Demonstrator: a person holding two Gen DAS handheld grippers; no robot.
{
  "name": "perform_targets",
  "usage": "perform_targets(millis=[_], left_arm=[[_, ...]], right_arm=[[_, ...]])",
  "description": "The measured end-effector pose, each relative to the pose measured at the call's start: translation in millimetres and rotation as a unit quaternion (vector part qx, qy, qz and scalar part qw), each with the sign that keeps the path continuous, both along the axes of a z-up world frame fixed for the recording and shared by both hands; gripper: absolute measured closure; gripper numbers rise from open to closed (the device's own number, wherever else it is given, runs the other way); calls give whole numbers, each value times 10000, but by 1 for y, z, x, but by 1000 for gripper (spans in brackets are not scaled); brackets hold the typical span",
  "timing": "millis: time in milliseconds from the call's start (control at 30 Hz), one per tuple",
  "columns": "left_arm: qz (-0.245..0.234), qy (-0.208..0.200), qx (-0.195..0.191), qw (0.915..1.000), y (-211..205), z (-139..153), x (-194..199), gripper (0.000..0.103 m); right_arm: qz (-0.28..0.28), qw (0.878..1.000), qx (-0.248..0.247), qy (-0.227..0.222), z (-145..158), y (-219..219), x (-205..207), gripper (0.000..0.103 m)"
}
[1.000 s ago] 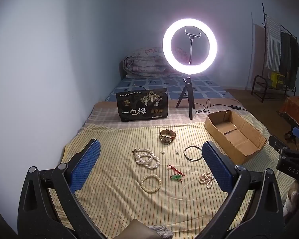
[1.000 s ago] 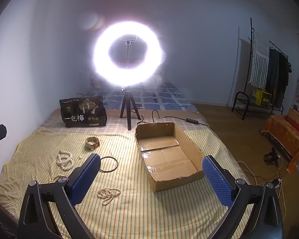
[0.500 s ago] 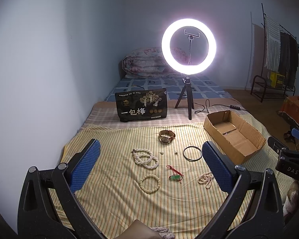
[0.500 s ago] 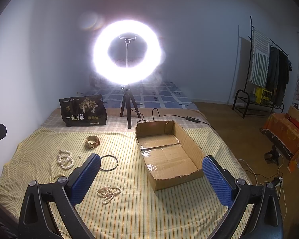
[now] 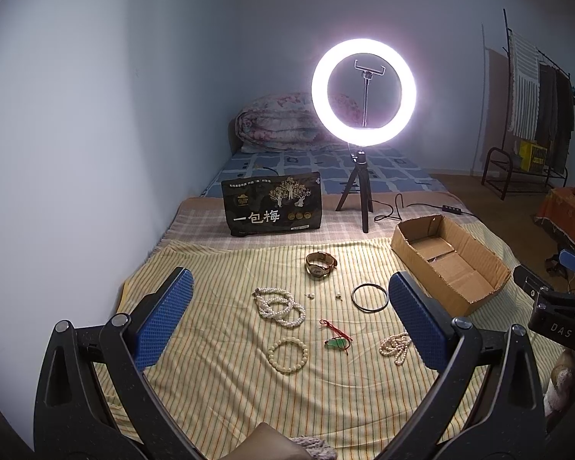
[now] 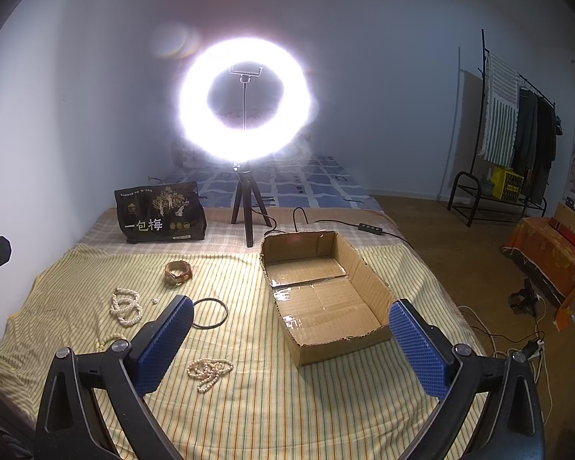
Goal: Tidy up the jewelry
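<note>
Jewelry lies on a yellow striped cloth (image 5: pixel 218 375): a gold watch (image 5: pixel 319 264), a pile of pearl strands (image 5: pixel 279 306), a cream bead bracelet (image 5: pixel 288 355), a black bangle (image 5: pixel 369 297), a red cord with a green pendant (image 5: pixel 337 339), a small pearl strand (image 5: pixel 395 346) and two tiny earrings (image 5: pixel 309 295). An open, empty cardboard box (image 6: pixel 326 299) sits at the right. My left gripper (image 5: pixel 287 318) is open and empty above the jewelry. My right gripper (image 6: pixel 291 341) is open and empty, held before the box, with the small pearl strand (image 6: pixel 210 372) below it.
A lit ring light on a black tripod (image 5: pixel 363 122) stands behind the cloth, its cable (image 6: pixel 326 222) trailing past the box. A black snack bag (image 5: pixel 272 209) stands at the back left. A wall runs along the left. A clothes rack (image 6: pixel 517 134) stands far right.
Both views have shifted only slightly; the grippers stay open and the jewelry has not moved.
</note>
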State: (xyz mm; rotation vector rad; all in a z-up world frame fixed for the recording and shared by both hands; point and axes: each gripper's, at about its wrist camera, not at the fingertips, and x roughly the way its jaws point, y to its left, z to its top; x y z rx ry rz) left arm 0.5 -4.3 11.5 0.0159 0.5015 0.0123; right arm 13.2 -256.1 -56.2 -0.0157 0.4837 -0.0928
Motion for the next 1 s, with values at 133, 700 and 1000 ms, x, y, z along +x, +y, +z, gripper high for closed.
perform_targets(millis=[133,700,1000], left_arm=[[-7,-2,2,10000,0,0,0,0],[-5,-17,-2,10000,-1,0,-1,0],[6,-17,-1,10000,-1,1,-1,0]], right_arm=[[1,10000,7,-1,0,0,0,0],[21,10000,26,25,-2,0,-1,0],[27,10000,30,43,-3,-1,-2,0]])
